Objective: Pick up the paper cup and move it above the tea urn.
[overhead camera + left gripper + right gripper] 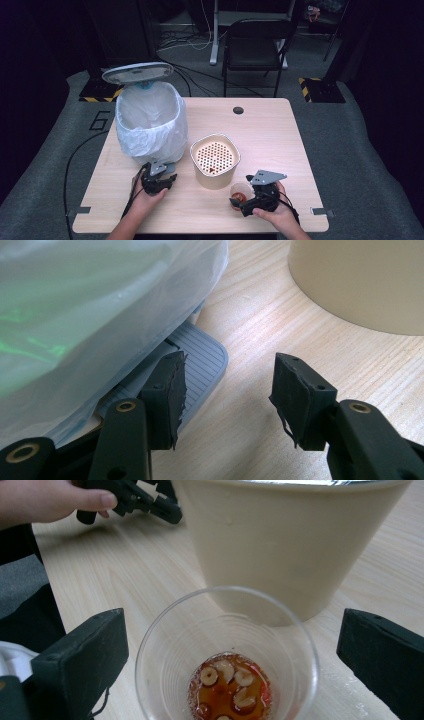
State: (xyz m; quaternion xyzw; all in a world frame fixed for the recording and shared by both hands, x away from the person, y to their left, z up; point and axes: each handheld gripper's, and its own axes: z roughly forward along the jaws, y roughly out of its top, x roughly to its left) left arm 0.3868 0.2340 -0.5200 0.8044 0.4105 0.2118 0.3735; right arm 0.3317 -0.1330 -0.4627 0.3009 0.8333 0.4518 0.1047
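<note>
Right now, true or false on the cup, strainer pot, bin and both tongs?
1. The clear plastic cup is empty. False: it holds amber liquid with round slices.
2. The right tongs stand open around the cup, pads clear of its wall. True.
3. The cream pot with a perforated strainer top stands between the cup and the white-bagged pedal bin. True.
4. The bin's lid is shut. False: it stands raised.
5. The left tongs grip the bin's grey ribbed pedal. False: one pad rests on it; nothing lies between the pads.

A lab: dark curtains, cabled floor [200, 60], lone test table [280, 135]
</note>
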